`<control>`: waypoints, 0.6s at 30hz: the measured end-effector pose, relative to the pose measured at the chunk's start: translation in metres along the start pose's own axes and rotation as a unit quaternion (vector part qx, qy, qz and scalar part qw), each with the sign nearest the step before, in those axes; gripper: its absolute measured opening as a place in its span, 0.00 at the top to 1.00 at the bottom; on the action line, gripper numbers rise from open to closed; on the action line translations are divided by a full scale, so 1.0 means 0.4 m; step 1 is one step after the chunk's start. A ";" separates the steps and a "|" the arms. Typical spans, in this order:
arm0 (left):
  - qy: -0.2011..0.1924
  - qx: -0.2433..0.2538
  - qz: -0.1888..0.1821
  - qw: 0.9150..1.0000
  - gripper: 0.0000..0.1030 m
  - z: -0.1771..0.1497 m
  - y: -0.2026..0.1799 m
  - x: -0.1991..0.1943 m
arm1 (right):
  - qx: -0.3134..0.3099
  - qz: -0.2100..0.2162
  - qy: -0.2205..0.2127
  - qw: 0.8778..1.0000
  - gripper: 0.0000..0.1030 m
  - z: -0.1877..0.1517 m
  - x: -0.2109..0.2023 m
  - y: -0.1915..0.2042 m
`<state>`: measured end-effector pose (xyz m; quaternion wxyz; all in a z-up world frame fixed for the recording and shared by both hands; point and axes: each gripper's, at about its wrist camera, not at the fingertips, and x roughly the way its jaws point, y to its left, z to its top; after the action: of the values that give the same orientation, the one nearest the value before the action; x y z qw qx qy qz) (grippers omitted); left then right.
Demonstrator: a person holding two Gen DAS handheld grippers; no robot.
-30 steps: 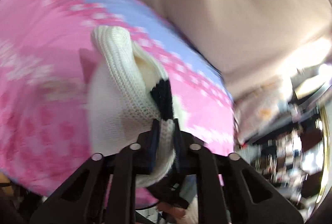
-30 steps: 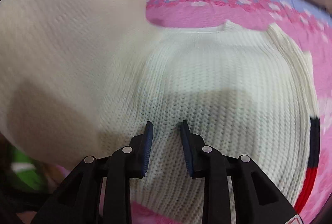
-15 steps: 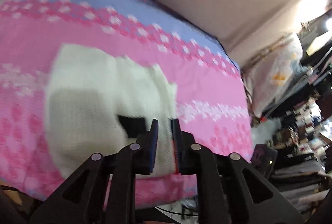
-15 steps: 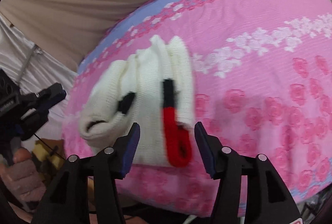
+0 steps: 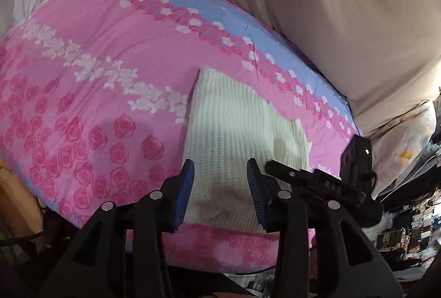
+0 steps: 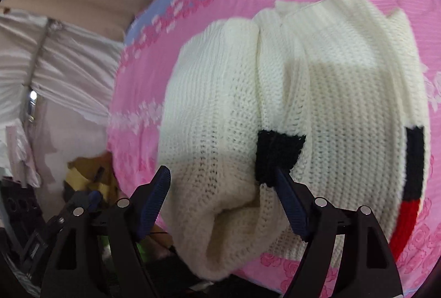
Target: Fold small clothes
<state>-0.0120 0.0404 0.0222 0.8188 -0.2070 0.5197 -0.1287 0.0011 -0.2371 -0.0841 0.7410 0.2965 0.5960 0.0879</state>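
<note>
A white knitted sweater (image 5: 231,127) lies folded on the pink rose-patterned bedspread (image 5: 91,82). In the right wrist view the sweater (image 6: 344,110) shows a black patch (image 6: 278,151) and a black-and-red band (image 6: 413,179) at its right edge. My left gripper (image 5: 220,162) hovers over the sweater's near edge. Its jaws are opening and the pads stand clear of the knit. My right gripper (image 6: 220,169) is low over the near fold with its jaws opening. The fold bulges between them without being pinched. The right gripper's black body (image 5: 325,183) shows beside the left one.
A beige curtain (image 5: 317,8) hangs behind the bed and a white drape (image 6: 63,55) hangs at the left. The bed's near edge (image 5: 234,245) runs just below the sweater. Cluttered shelves (image 5: 408,229) stand at the far right, and yellow-brown things (image 6: 85,176) lie below the bed's corner.
The left gripper let go of the sweater's edge and opened. The right jaws spread wider and came close to the near fold. The sweater dropped from a lifted bunch to a flat fold.
</note>
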 end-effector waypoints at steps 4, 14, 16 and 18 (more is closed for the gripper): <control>0.011 -0.004 -0.010 1.000 0.62 0.001 0.017 0.009 | -0.034 -0.022 -0.012 0.999 0.78 0.010 0.018 0.034; 0.044 0.048 -0.039 0.997 0.58 0.006 -0.059 0.066 | 0.003 -0.121 -0.127 0.985 0.77 -0.124 -0.208 -0.148; 0.065 0.057 -0.043 0.995 0.58 -0.005 -0.085 0.106 | 0.032 -0.112 -0.101 0.988 0.76 -0.145 -0.161 -0.226; 0.081 0.063 -0.047 0.994 0.58 -0.014 -0.107 0.134 | 0.061 -0.064 -0.120 0.989 0.58 -0.147 -0.178 -0.236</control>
<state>0.0060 -0.0212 -0.0024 0.7786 -0.1679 0.5648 -0.2160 -0.0946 -0.3282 -0.0829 0.7915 0.3109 0.5251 -0.0326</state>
